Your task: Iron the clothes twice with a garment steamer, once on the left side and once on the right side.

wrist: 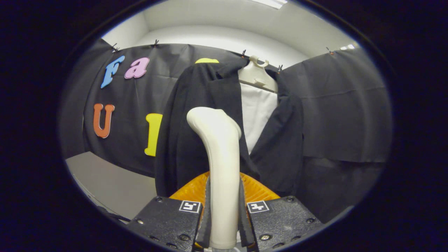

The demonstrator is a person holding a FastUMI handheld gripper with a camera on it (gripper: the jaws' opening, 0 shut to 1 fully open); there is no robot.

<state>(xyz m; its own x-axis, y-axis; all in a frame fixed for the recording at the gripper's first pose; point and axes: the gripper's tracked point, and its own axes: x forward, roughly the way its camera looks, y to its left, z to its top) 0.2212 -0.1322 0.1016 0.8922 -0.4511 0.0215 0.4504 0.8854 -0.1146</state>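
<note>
A cream-white garment steamer (220, 164) stands upright between my fingers, and my gripper (224, 213) is shut on its handle. Its curved head rests against the left front panel of a black jacket (196, 115). The jacket hangs open on a pale hanger (257, 75) over a white shirt (257, 112). The jacket's right panel (283, 140) hangs beyond the steamer to the right. Whether the steamer head touches the cloth I cannot tell.
An orange ribbed object (257, 190) sits just behind the fingers, below the jacket's hem. A grey tabletop (108, 178) stretches to the left. Black cloth walls (346, 115) close the booth behind and to the right of the jacket.
</note>
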